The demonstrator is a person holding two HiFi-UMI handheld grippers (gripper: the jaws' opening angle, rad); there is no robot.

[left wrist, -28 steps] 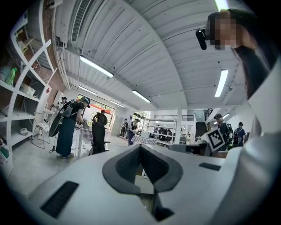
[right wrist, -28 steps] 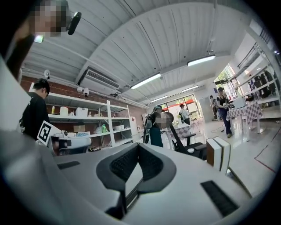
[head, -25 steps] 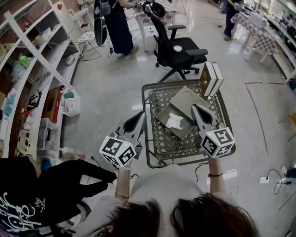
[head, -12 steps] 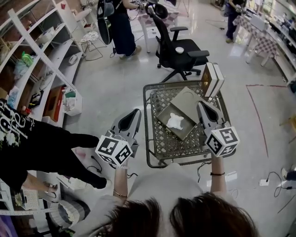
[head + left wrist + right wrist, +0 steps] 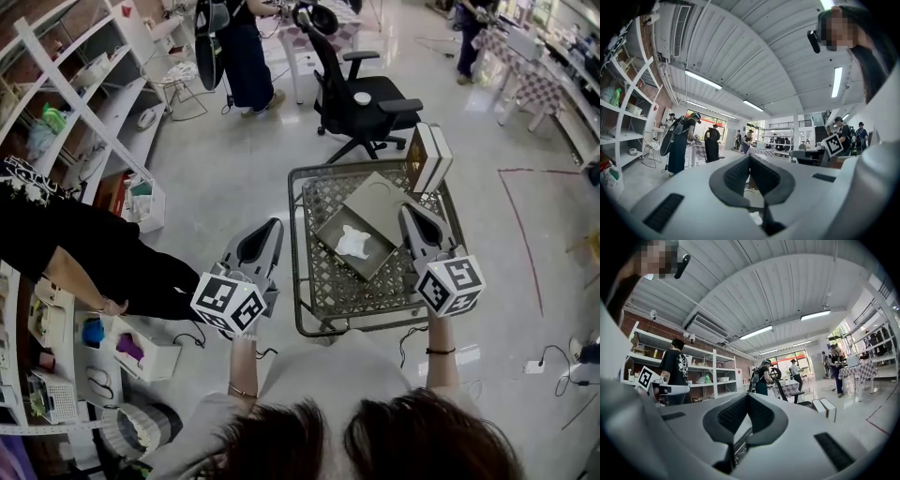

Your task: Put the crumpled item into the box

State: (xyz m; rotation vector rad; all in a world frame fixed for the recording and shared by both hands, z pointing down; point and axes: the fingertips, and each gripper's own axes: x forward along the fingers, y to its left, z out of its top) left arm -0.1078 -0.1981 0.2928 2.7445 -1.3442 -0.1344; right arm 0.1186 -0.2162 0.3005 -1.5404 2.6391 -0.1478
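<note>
**Crumpled item** (image 5: pixel 353 242): small white wad, irregular, with no marked long axis. It appears to lie already inside the open tray of the box (image 5: pixel 374 263). Whether it rests on the tray floor or on a lining cannot be told.

**Box:** shallow, tan, set cornerwise on the wire cart (image 5: pixel 313 302). Its lid (image 5: pixel 380 197) is laid back on the far side.

**Position relative to the fingers:** the item lies between the two grippers.
- From the fingertips of the right gripper (image 5: pixel 409 210) it is to their left and a little back toward the person.
- From the fingertips of the left gripper (image 5: pixel 273 225) it is to their right and likewise a little back.
- Neither gripper touches it.

**Nearer hand:** the right, by judgement. Its fingers stand over the cart just beside the tray's right corner. The left gripper hangs outside the cart's left rim.

**Finger state:**
- Left pads (image 5: pixel 735 174) are closed tip to tip, with nothing between them.
- Right pads (image 5: pixel 731 413) are likewise closed and empty.

**Coming move, as judged:** if the item needs seating or the lid needs closing, the right gripper would swing leftward, opening first for any pinch.

**Adjacent:** a two-tone carton (image 5: pixel 429 159) stands upright at the cart's far right corner, clear of the tray.
</note>
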